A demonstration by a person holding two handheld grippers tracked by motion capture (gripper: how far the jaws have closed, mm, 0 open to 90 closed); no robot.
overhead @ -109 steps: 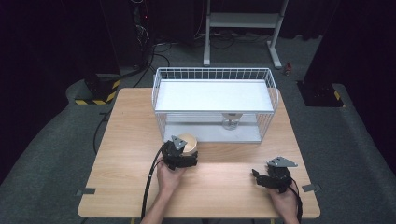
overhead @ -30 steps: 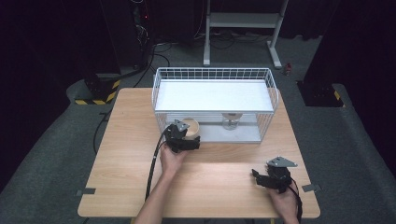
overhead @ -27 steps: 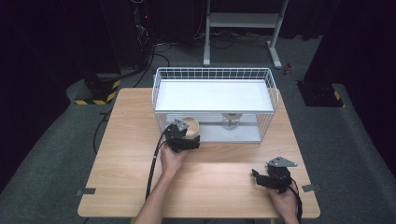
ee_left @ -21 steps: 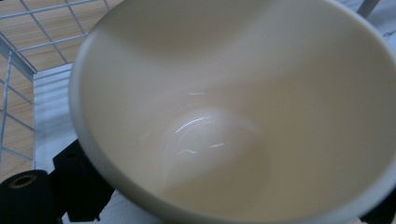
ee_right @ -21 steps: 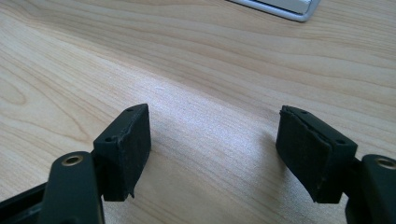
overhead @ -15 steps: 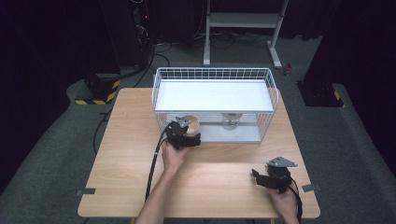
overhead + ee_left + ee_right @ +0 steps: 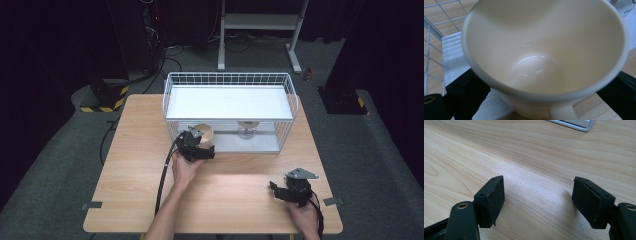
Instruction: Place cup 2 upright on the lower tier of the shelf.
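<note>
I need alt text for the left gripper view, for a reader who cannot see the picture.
A cream cup, empty and seen from close above, sits between the left gripper's two black jaws, which have just been opening. Behind it are the white wire rack, its pale shelf and the wooden table.

A clear glass (image 7: 247,129) is standing on the lower shelf of a white wire rack (image 7: 230,80), which is sitting on the wooden tabletop (image 7: 135,150).
</note>
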